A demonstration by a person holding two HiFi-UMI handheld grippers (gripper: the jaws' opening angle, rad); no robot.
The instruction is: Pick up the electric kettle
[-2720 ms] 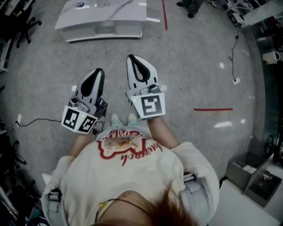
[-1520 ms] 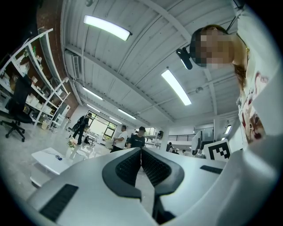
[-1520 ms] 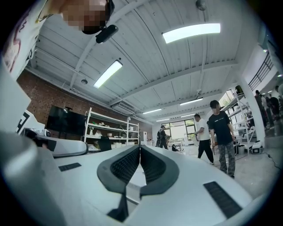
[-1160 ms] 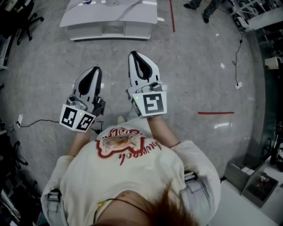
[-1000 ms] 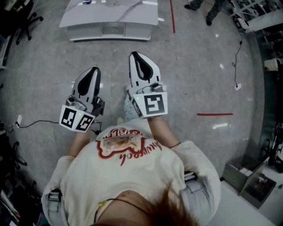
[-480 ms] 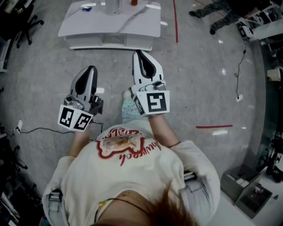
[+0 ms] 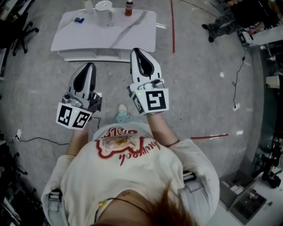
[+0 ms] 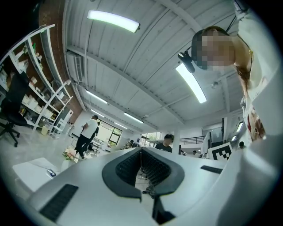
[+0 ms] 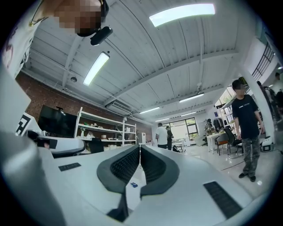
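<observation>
The white electric kettle [image 7: 104, 7] stands at the far edge of a low white table [image 7: 128, 32] at the top of the head view. Beside it are a small dark bottle [image 7: 128, 7] and a small blue item [image 7: 78, 20]. My left gripper [image 7: 90, 65] is shut and empty, held in the air just short of the table's near edge. My right gripper [image 7: 135, 50] is also shut and empty, its tip over the near edge. In the left gripper view the jaws [image 8: 141, 148] meet, and in the right gripper view the jaws [image 9: 140, 146] meet too. The kettle shows in neither gripper view.
Red tape lines [image 7: 172, 22] mark the grey floor, and a black cable [image 7: 35, 140] runs at the left. A person's legs [image 7: 223, 20] are at the top right. Boxes [image 7: 243, 198] sit at the bottom right. People [image 9: 246, 128] and shelves [image 9: 104, 132] stand further off.
Both grippers have moved forward toward the white table, which has slid down in the head view. The kettle and bottle have come into view on it. Both grippers stay shut.
</observation>
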